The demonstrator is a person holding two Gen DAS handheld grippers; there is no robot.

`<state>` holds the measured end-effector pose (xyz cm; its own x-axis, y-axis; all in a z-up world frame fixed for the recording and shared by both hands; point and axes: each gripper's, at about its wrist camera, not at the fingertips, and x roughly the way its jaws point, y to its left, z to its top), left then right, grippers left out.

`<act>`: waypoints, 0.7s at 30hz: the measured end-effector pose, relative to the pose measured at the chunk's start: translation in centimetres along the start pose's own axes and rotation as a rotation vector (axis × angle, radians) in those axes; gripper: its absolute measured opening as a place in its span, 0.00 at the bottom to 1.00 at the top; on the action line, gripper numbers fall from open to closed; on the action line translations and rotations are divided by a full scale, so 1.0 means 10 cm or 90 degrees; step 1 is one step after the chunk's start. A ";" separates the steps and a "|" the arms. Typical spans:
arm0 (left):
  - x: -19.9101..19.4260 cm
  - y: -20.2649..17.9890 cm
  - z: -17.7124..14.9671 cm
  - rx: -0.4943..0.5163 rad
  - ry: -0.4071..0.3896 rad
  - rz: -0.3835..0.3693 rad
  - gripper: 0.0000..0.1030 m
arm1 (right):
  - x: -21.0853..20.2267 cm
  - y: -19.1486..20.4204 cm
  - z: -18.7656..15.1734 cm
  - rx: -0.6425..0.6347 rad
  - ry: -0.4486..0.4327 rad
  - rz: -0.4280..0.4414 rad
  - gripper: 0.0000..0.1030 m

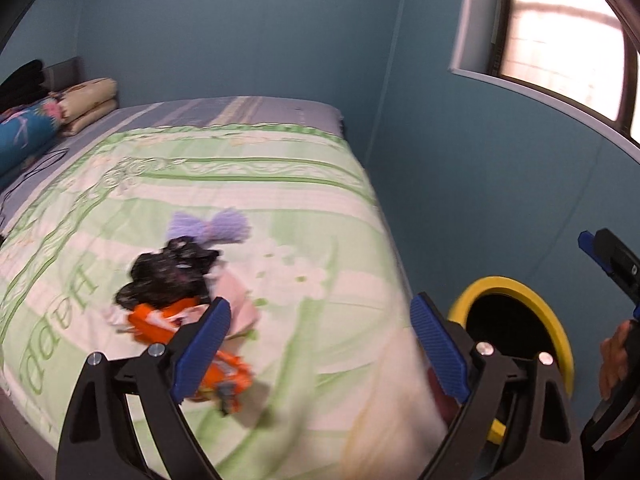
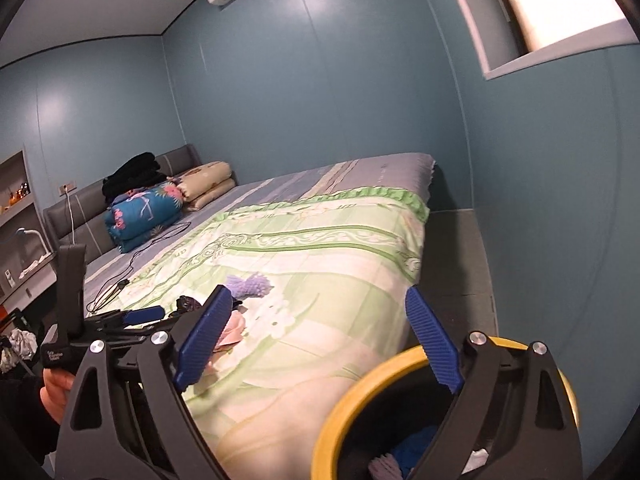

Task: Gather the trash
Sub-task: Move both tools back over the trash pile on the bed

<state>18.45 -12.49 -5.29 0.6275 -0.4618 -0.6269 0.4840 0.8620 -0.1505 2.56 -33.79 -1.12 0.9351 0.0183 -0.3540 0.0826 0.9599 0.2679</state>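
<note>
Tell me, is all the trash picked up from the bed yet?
Not yet. Some bits already lie in the yellow bin. Both grippers, left and right, are open and empty. Left on the bed: an orange wrapper, black scrap, pink scrap and purple fluff.

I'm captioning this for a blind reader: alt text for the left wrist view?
Open tongs hover over a green bedspread strewn with trash: an orange wrapper, a black bag and purple fluff. A yellow-rimmed bin stands beside the bed.
</note>
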 end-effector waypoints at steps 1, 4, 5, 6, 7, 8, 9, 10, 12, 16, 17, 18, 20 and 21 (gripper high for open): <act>0.00 0.08 -0.01 -0.010 0.001 0.009 0.85 | 0.05 0.02 0.02 -0.001 0.001 0.003 0.82; -0.01 0.29 -0.05 -0.030 -0.002 0.037 0.85 | 0.28 0.13 0.07 -0.009 0.004 0.007 0.84; -0.01 0.34 -0.07 -0.034 -0.003 0.045 0.85 | 0.35 0.17 0.08 -0.010 0.005 0.007 0.85; -0.01 0.40 -0.08 -0.038 -0.003 0.054 0.85 | 0.46 0.22 0.11 -0.010 0.009 0.009 0.85; 0.00 0.46 -0.10 -0.046 -0.005 0.063 0.85 | 0.54 0.25 0.12 -0.009 0.012 0.011 0.86; 0.01 0.53 -0.12 -0.057 -0.005 0.071 0.85 | 0.63 0.28 0.13 -0.010 0.015 0.019 0.87; 0.02 0.59 -0.14 -0.066 -0.005 0.075 0.85 | 0.72 0.32 0.14 -0.015 0.020 0.027 0.87; 0.02 0.65 -0.16 -0.077 -0.004 0.077 0.85 | 0.83 0.38 0.16 -0.022 0.025 0.029 0.87; 0.04 0.74 -0.20 -0.096 -0.002 0.083 0.85 | 1.01 0.50 0.19 -0.037 0.024 0.032 0.87; 0.07 0.89 -0.30 -0.124 0.001 0.104 0.85 | 1.41 0.82 0.22 -0.076 0.056 0.077 0.87; 0.08 0.93 -0.32 -0.131 0.003 0.110 0.85 | 1.52 0.91 0.21 -0.091 0.065 0.088 0.87; 0.10 0.95 -0.34 -0.138 0.006 0.112 0.85 | 1.63 1.00 0.21 -0.104 0.074 0.097 0.86; 0.13 1.02 -0.38 -0.158 0.012 0.114 0.85 | 1.82 1.18 0.18 -0.127 0.098 0.122 0.86; 0.14 1.05 -0.39 -0.166 0.014 0.116 0.85 | 1.93 1.26 0.16 -0.140 0.113 0.136 0.86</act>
<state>22.02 -3.26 -10.72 0.6747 -0.2921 -0.6778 0.1902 0.9562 -0.2227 22.18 -21.79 -3.10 0.8474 0.2547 -0.4659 -0.2022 0.9661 0.1603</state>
